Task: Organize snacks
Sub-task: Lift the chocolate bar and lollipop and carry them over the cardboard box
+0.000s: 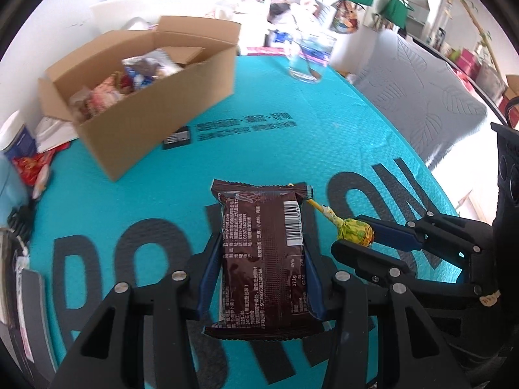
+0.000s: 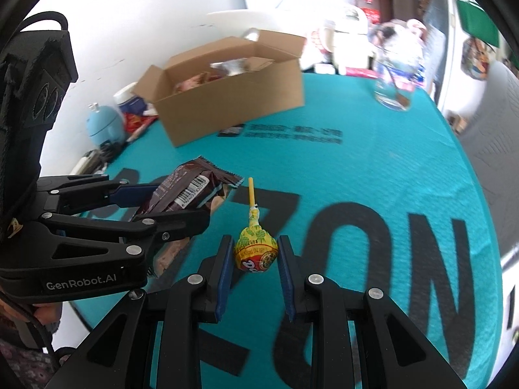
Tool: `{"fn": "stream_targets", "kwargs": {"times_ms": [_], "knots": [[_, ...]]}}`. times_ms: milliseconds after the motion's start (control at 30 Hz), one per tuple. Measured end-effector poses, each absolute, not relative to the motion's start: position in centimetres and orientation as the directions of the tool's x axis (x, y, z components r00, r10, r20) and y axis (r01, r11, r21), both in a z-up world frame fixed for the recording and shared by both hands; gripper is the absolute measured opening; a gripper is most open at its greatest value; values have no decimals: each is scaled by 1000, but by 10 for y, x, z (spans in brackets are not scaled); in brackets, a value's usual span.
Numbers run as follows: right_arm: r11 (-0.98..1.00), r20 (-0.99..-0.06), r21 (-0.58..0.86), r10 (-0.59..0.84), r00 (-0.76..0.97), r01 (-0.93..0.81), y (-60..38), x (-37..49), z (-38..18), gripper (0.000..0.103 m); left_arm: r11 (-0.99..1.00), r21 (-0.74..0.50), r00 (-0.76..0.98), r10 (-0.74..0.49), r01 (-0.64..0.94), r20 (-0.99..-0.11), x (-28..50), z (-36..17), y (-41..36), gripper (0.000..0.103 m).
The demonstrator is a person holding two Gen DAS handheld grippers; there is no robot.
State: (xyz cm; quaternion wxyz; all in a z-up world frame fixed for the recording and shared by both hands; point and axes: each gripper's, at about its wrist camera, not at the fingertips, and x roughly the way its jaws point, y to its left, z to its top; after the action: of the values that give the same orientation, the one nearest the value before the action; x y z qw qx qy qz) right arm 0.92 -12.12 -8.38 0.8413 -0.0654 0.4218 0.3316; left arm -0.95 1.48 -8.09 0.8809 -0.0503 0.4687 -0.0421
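My left gripper (image 1: 261, 259) is shut on a brown snack packet (image 1: 262, 259), its pads pressing both long sides; the gripper also shows in the right wrist view (image 2: 181, 204) with the packet (image 2: 185, 191). My right gripper (image 2: 254, 253) is shut on the head of a yellow-wrapped lollipop (image 2: 256, 253), whose yellow stick points away; the gripper also shows in the left wrist view (image 1: 353, 230) with the lollipop (image 1: 355, 231). An open cardboard box (image 1: 139, 97) holding several snacks stands at the far left of the teal mat (image 1: 292, 149); it also shows in the right wrist view (image 2: 233, 87).
A glass with a spoon (image 1: 309, 58) stands at the mat's far edge. A small black card (image 1: 176, 137) lies by the box. A grey cushioned chair (image 1: 431, 97) is to the right. Clutter and a pale blue device (image 2: 103, 126) sit left of the mat.
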Motion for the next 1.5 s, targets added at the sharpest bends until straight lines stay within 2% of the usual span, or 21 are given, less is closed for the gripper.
{"fn": "stream_targets", "kwargs": {"times_ms": [567, 1167, 1500], "knots": [[689, -688, 160, 592, 421, -707, -66, 17, -41, 26, 988, -153, 690, -103, -11, -716, -12, -27, 65, 46], [680, -571, 59, 623, 534, -730, -32, 73, 33, 26, 988, -156, 837, -94, 10, -540, 43, 45, 97, 46], [674, -516, 34, 644, 565, -737, -16, 115, 59, 26, 991, -134, 880, -63, 0, -470, 81, 74, 112, 46]]}}
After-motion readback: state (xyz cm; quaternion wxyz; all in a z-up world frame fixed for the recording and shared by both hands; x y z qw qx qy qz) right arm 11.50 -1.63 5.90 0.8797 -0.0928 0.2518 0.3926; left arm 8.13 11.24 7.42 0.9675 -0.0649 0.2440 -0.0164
